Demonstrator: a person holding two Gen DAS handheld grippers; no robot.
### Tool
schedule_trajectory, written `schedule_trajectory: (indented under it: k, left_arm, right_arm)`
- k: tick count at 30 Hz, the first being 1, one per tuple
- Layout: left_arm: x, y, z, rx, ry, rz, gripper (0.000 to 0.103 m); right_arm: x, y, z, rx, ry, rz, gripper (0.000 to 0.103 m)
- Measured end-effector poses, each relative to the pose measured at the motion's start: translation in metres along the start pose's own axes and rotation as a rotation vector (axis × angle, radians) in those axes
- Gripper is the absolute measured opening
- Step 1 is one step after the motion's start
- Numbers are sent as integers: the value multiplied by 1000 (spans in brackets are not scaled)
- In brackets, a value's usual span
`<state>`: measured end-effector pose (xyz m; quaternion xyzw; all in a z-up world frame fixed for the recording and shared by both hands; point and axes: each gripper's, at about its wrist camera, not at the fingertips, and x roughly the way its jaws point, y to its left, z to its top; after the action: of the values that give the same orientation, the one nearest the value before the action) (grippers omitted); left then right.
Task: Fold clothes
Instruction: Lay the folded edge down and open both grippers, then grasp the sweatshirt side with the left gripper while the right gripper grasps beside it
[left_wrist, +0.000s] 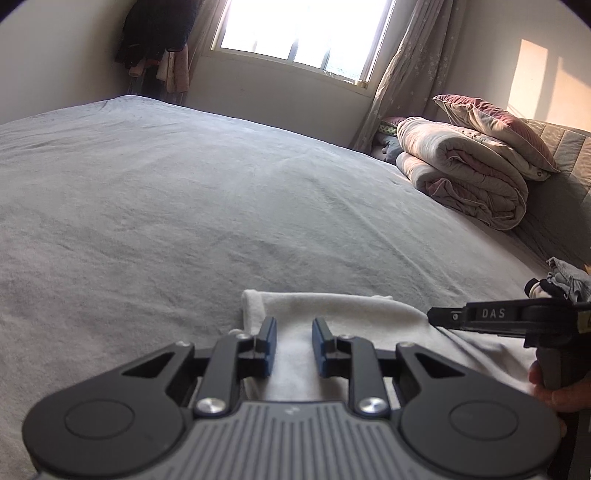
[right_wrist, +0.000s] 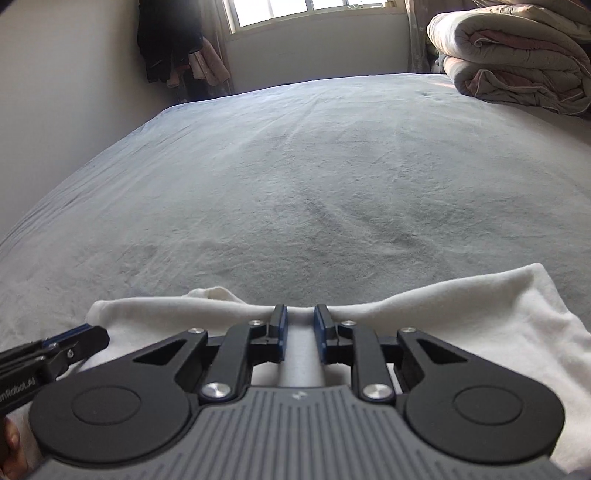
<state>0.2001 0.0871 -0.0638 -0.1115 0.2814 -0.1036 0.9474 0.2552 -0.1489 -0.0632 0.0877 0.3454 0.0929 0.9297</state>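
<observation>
A white fleece garment (left_wrist: 332, 306) (right_wrist: 480, 306) lies at the near edge of a grey bed (left_wrist: 184, 203) (right_wrist: 295, 166). My left gripper (left_wrist: 294, 325) sits at its left part, blue pads a narrow gap apart with white cloth filling the gap. My right gripper (right_wrist: 300, 312) pinches the garment's far folded edge, which draws in at the fingertips. Each gripper shows side-on in the other's view, the right gripper (left_wrist: 434, 316) and the left gripper (right_wrist: 99, 338), both resting on the cloth. A person's hand (left_wrist: 561, 395) holds the right handle.
A folded quilt (left_wrist: 461, 173) (right_wrist: 517, 55) with a pillow (left_wrist: 495, 129) on it sits at the bed's far right. A small pile of clothes (left_wrist: 565, 280) lies at the right edge. Dark clothes (left_wrist: 155, 37) (right_wrist: 173, 44) hang by the wall beside the window.
</observation>
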Motion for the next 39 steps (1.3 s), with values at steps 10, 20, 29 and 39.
schedule_trajectory:
  k: [10,20,29,39]
  left_arm:
    - [-26,16,22,-80,7,-18,23]
    - [-52,27,15,-335,187,-1,52]
    - [-69,56,-8,-576,329,-94,62]
    - [-45,40,-32,-687,345,-167,61]
  right_arm:
    - [-54,-26,-4,-14,-78,19,23]
    - [-128,-75,-21,76,-65,-27,49]
    - [-164,-119,-44,300,25,-54,67]
    - [-146,-132,-65,494,88,25,67]
